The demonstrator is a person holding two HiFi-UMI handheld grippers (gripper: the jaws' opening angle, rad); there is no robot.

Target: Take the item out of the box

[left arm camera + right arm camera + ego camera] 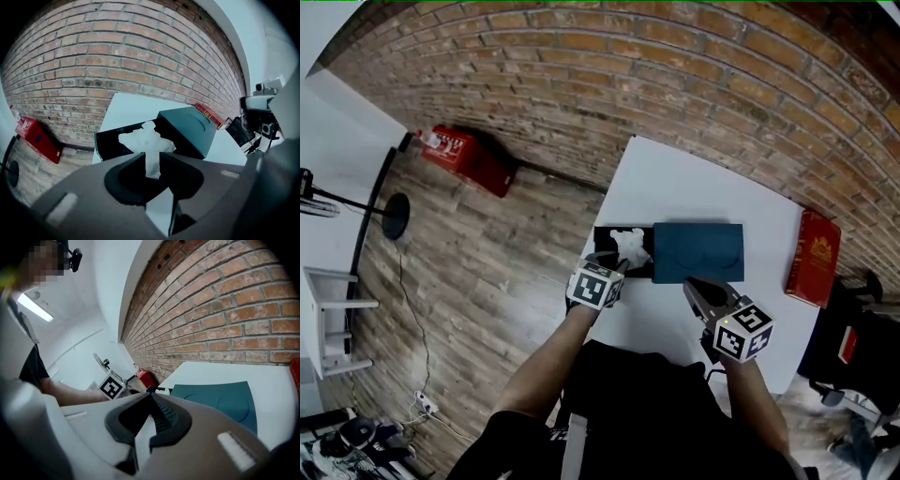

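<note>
A black box base (607,238) lies open on the white table (694,183), and in it sits a crumpled white item (631,247). The dark teal lid (698,251) rests against the base's right side. My left gripper (617,265) is at the base's near edge. In the left gripper view, the left gripper (150,157) is open with the white item (145,138) showing in the narrow gap between its tips. My right gripper (697,291) hovers at the lid's near edge. In the right gripper view, the right gripper (151,397) is shut and empty, and the lid (225,401) lies ahead.
A red book (813,256) lies by the table's right edge. A brick wall runs behind the table. On the wooden floor to the left are a red case (469,157) and a stand's round base (394,216). A black chair (853,347) stands to the right.
</note>
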